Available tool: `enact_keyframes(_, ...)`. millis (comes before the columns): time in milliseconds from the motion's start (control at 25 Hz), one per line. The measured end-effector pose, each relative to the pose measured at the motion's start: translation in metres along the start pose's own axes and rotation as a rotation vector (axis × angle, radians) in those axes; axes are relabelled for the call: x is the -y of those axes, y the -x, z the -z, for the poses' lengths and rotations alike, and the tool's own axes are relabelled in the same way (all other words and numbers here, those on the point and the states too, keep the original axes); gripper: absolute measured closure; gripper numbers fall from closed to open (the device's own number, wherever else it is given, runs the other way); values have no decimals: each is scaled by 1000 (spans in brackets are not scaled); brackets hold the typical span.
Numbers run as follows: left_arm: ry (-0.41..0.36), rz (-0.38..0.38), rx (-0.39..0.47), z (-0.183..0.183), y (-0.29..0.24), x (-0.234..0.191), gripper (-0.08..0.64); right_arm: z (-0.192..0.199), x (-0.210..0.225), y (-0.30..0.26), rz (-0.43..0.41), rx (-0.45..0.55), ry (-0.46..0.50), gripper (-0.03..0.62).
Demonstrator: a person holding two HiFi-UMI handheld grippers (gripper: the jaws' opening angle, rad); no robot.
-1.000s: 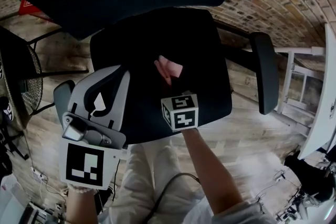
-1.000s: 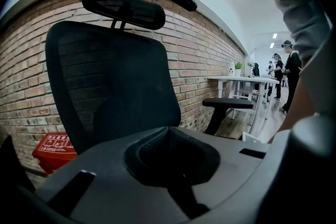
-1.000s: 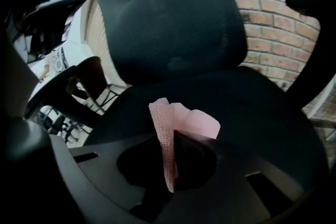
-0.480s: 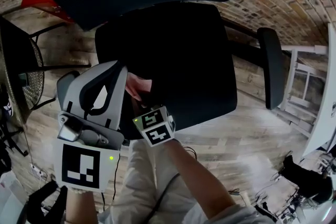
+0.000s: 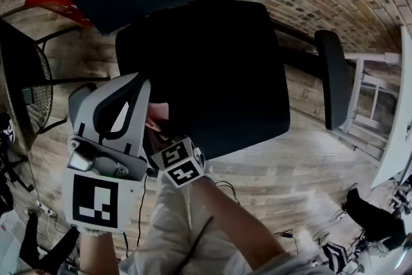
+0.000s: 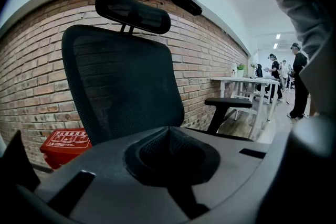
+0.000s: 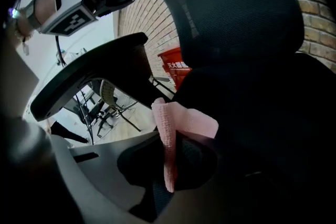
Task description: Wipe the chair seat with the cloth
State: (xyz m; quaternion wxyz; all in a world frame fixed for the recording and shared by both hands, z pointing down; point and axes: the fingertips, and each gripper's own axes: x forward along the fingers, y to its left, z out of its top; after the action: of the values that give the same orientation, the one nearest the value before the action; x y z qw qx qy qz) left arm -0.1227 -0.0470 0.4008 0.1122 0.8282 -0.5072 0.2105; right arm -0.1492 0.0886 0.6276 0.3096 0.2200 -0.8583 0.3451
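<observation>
The black office chair seat (image 5: 212, 67) fills the middle of the head view, with its mesh backrest (image 6: 121, 86) and headrest (image 6: 134, 8) behind. My right gripper (image 7: 170, 149) is shut on a pink cloth (image 7: 181, 120), which rests on the seat's front left part beside the left armrest (image 7: 89, 78). In the head view only a bit of the cloth (image 5: 158, 114) shows above the right gripper's marker cube (image 5: 177, 164). My left gripper (image 5: 112, 119) hovers at the seat's left edge, over the armrest. Its jaws stand together with nothing between them (image 6: 169, 136).
The right armrest (image 5: 335, 77) stands out at the seat's right. A red box (image 6: 65, 144) sits by the brick wall (image 6: 205, 55). A wire chair (image 5: 29, 96) is at the left, a white table (image 6: 247, 81) at the right. People stand far off.
My right gripper has slid the pink cloth from the seat's middle to its front left corner, close to the left gripper. The left gripper has barely moved.
</observation>
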Motion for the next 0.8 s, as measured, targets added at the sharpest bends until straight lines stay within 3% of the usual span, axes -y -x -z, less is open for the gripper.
enact_keyframes(240,-4,17,3,-3,-6,9,541,1,44,26,102,35,-52,540)
enact_keyframes(800,-23,75,-22,-6,-32,44,541,46,208,135,474,46,-172,540)
